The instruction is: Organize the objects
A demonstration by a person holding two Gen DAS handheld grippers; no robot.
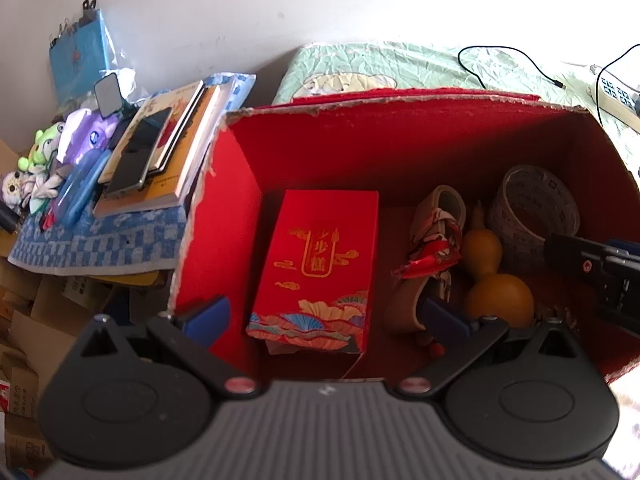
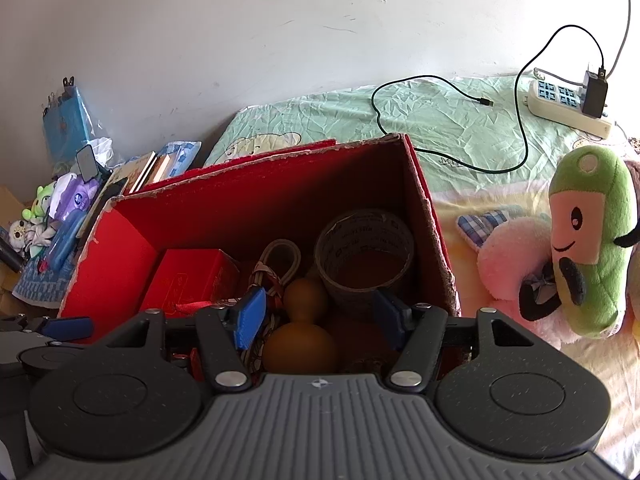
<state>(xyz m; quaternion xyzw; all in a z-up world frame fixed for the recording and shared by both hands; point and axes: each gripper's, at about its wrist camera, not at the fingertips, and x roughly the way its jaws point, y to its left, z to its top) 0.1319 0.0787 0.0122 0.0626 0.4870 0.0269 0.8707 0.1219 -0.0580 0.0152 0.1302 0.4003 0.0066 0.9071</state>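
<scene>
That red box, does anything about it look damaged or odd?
Yes. The red box's top rim is ragged and torn, showing pale cardboard, as if flaps were ripped off. Inside, the tape roll and gourd look intact.

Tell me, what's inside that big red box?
The red box holds a small red carton, a gourd, a wide tape roll, a smaller roll and red patterned cloth. The grippers hide the near floor.
</scene>
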